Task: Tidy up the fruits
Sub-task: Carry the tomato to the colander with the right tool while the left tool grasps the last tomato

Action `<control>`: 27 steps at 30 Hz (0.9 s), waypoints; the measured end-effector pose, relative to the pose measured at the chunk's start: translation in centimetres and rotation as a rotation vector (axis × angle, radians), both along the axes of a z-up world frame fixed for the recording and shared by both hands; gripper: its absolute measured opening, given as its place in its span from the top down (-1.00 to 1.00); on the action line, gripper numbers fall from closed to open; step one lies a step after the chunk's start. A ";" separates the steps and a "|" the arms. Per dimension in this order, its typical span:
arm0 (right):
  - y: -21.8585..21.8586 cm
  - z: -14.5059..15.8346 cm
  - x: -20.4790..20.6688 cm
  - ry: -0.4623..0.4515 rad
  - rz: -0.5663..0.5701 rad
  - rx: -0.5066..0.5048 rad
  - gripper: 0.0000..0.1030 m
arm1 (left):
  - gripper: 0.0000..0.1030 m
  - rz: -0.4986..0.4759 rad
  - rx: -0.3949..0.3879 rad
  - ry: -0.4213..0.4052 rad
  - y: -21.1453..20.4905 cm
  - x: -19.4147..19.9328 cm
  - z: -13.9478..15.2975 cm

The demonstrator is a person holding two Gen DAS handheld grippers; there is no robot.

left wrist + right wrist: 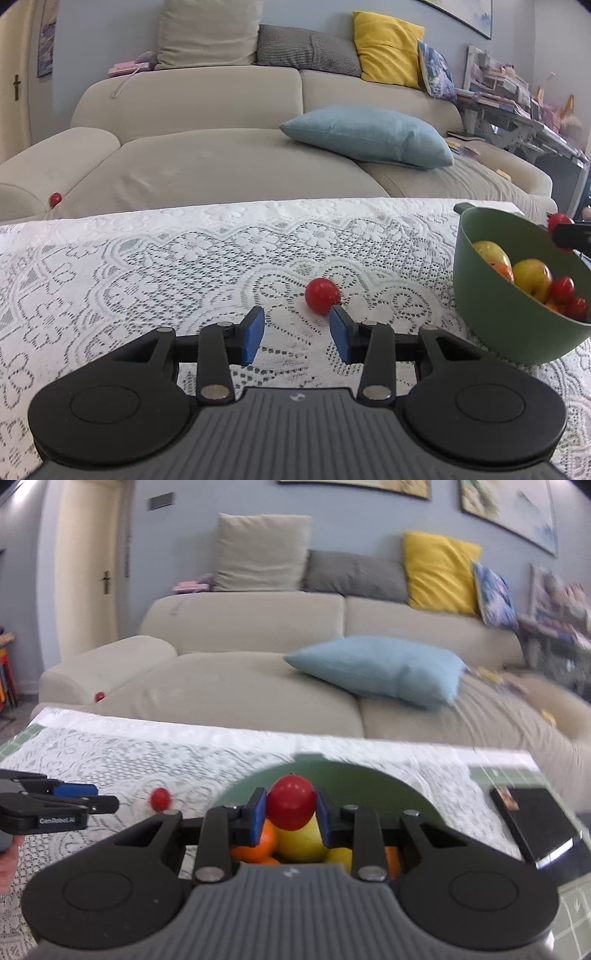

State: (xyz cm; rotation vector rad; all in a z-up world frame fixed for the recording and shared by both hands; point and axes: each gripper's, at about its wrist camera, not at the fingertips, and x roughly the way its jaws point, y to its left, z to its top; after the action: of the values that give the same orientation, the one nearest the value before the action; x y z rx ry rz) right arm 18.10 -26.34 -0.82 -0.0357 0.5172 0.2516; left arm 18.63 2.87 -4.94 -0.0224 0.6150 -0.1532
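On the lace cloth [147, 258] that covers our table, one red tomato [322, 295] lies loose, just ahead of our left gripper [297, 334]. Its jaws stand spread, with nothing between the blue pads [253, 334]; the tomato sits just beyond the right-hand pad's tip, so close that we cannot tell whether they touch. From the right wrist view the same tomato shows as a blurred red spot on the cloth, near the left gripper's tip, which reaches in from the left edge.

To the right of that tomato stands our green bowl [517, 332]. It holds yellow apples [532, 278], something orange beneath them, and a few more small red tomatoes [563, 290] at its near side.

Our right gripper [291, 814] hangs over the bowl, its jaws pinching a second red tomato [291, 805] between the blue pads. Under it we see the yellow and orange fruit in the bowl. In the left wrist view this gripper shows only as a dark tip with a bit of red, above the bowl's far right rim.

A black flat object [535, 823] lies on the table to the right of the bowl. Beyond the table stands a beige sofa [203, 158] with a light blue cushion [369, 134] on its seat, and one more small red ball-like thing [55, 199] rests in the crease by its left armrest.
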 end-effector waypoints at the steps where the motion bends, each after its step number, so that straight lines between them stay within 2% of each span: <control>1: -0.9 -0.2 0.1 0.012 -0.012 0.019 0.51 | 0.07 -0.007 0.003 0.001 -0.1 0.2 -0.2; 6: -2.6 -0.8 0.9 0.055 -0.040 0.080 0.51 | 0.07 -0.028 0.033 0.019 -0.7 1.1 -1.4; 10: -3.1 -1.5 1.5 0.086 -0.040 0.070 0.51 | 0.07 -0.050 0.026 0.024 -1.4 2.0 -1.7; 13: -3.7 -2.1 2.0 0.120 -0.051 0.080 0.50 | 0.07 -0.071 0.054 0.015 -2.4 2.9 -1.5; 17: -4.6 -3.0 2.6 0.176 -0.046 0.143 0.50 | 0.07 -0.066 0.077 0.018 -3.3 4.2 -1.7; 25: -3.4 -3.5 3.2 0.209 0.022 0.152 0.50 | 0.13 -0.039 0.078 0.029 -3.6 5.3 -2.4; 27: -2.9 -3.6 3.4 0.215 0.033 0.135 0.50 | 0.22 -0.035 0.078 0.033 -3.6 5.5 -2.6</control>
State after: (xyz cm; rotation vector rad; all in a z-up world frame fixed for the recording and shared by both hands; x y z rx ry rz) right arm 21.54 -29.23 -4.39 0.1154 0.7125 0.3247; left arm 24.10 -0.70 -7.51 0.0613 0.6539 -0.1626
